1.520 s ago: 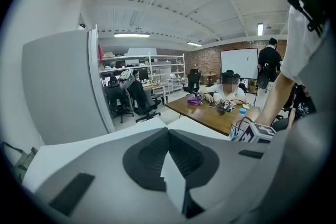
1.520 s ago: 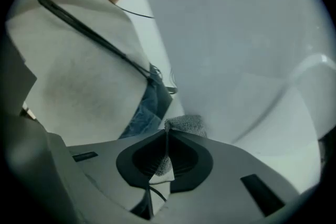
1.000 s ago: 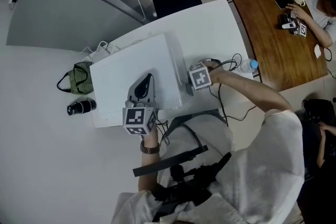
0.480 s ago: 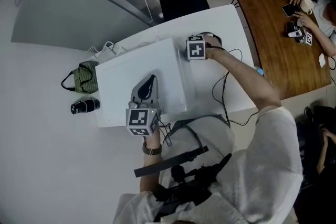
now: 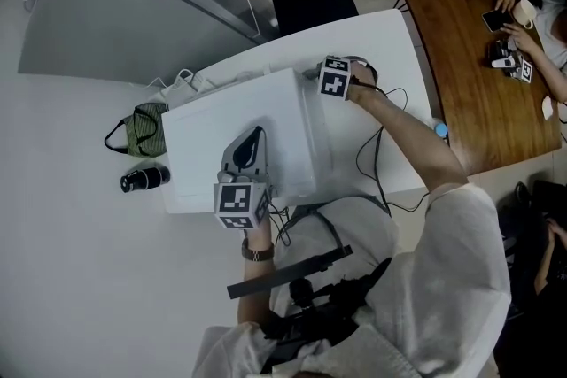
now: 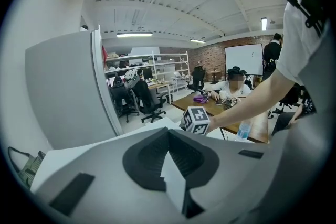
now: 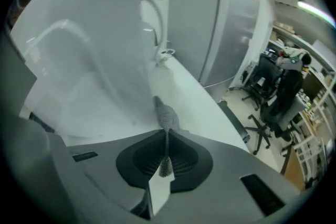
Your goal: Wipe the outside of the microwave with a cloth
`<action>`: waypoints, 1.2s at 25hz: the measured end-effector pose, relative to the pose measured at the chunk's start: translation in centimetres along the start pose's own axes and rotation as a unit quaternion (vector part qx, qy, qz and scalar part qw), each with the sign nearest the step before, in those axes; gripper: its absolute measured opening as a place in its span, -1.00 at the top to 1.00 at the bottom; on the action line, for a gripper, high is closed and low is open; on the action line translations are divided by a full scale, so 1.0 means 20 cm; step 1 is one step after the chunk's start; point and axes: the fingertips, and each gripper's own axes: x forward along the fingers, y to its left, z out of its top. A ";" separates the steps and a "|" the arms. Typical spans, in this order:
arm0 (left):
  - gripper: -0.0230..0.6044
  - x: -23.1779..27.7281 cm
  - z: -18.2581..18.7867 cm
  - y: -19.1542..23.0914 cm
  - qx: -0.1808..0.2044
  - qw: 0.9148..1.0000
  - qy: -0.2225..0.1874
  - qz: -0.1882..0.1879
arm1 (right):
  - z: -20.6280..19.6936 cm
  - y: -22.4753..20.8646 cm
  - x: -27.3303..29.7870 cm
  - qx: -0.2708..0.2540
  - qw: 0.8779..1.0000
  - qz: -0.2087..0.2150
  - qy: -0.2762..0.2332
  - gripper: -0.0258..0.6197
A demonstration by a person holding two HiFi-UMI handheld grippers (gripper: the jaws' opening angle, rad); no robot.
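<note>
White surface [image 5: 372,40] fills the middle of the head view, with a wooden table [image 5: 461,57] at the right edge and a grey partition [image 5: 115,22] in the upper left. The microwave [image 5: 213,146] sits mid-frame, its long axis running left to right and tilting slightly up toward the right. Only its plain white top shows there, so which side carries the door cannot be told.

The left gripper [image 5: 252,137] lies on that top, pointing toward the upper edge of the frame. Its own view shows the jaws [image 6: 168,131] pressed together with nothing between them.

The right gripper [image 5: 323,75] is at the microwave's upper right corner, in the head view little more than its marker cube. The right gripper view shows what the head view does not. There the jaws [image 7: 166,136] pinch a grey mesh cloth [image 7: 165,115], a narrow strip running straight out from them. Its far end lies by the foot of the microwave's white side wall [image 7: 89,60].

A green bag [image 5: 140,130] and a black cylinder [image 5: 142,180] lie left of the microwave; what the bag holds is not visible. A bottle [image 5: 440,129] with a blue cap stands at the surface's right edge. In the left gripper view it [image 6: 242,130] looks clear, its contents not readable.
</note>
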 end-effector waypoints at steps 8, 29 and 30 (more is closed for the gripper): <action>0.84 0.05 0.01 -0.08 0.003 1.000 0.000 -0.021 | -0.19 0.85 -0.02 -0.162 0.975 0.149 0.015 0.85; 0.84 -0.09 -0.14 -0.16 -0.018 0.999 0.007 -0.031 | -0.42 1.34 0.04 -0.082 0.957 0.272 0.054 0.85; 0.84 -0.11 -0.14 -0.14 -0.021 0.999 0.008 -0.029 | -0.39 1.25 0.06 -0.076 0.963 0.254 0.050 0.85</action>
